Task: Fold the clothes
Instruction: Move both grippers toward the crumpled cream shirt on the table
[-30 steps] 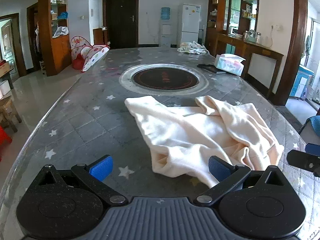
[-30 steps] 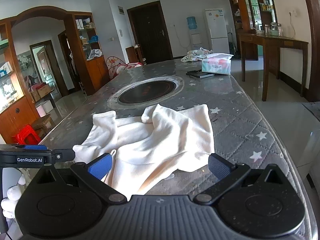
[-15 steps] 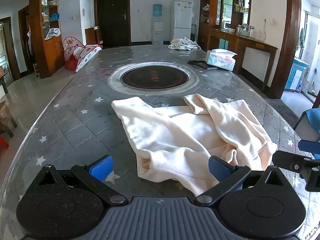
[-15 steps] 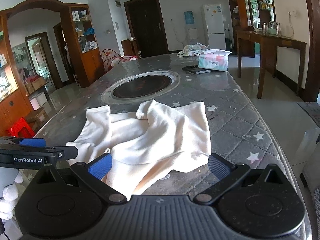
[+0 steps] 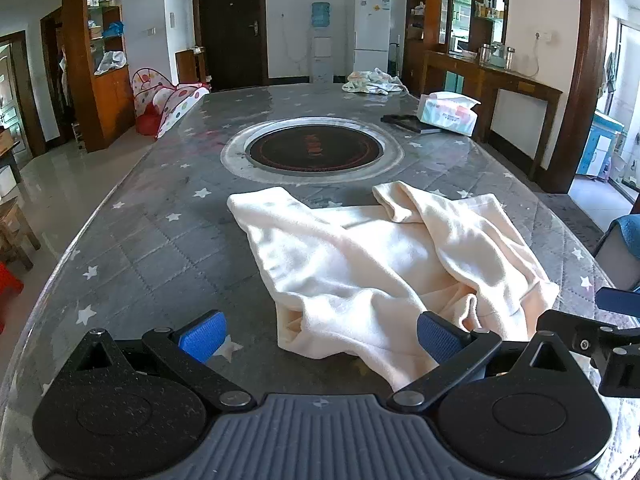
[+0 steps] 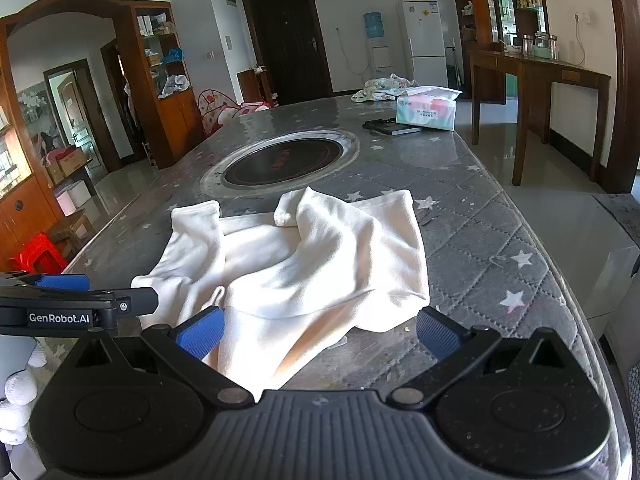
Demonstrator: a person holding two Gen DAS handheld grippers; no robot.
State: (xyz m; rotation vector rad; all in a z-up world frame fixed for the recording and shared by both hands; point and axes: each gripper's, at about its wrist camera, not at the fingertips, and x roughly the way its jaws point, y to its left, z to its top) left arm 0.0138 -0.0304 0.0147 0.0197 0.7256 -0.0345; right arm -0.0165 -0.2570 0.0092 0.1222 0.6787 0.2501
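Observation:
A cream garment (image 5: 384,264) lies crumpled on the grey star-patterned table (image 5: 160,248), its two cuffs pointing towards the round black hob. In the right wrist view the same garment (image 6: 304,272) spreads just beyond the fingers. My left gripper (image 5: 318,334) is open above the garment's near hem, holding nothing. My right gripper (image 6: 318,334) is also open, just short of the garment's near edge, with nothing between its blue pads. Each gripper appears at the side of the other's view: the right one (image 5: 616,316), the left one (image 6: 80,300).
A round black hob (image 5: 312,150) is set in the table's middle. Farther back lie a tissue pack (image 5: 448,114), a dark flat object (image 5: 408,123) and another bundle of cloth (image 5: 374,82). The table's right edge (image 6: 560,264) drops to a tiled floor; a red stool (image 6: 38,254) stands at the left.
Both grippers have drawn back and risen a little, so the garment sits slightly farther off in both views. The garment itself has not moved, and both stay open.

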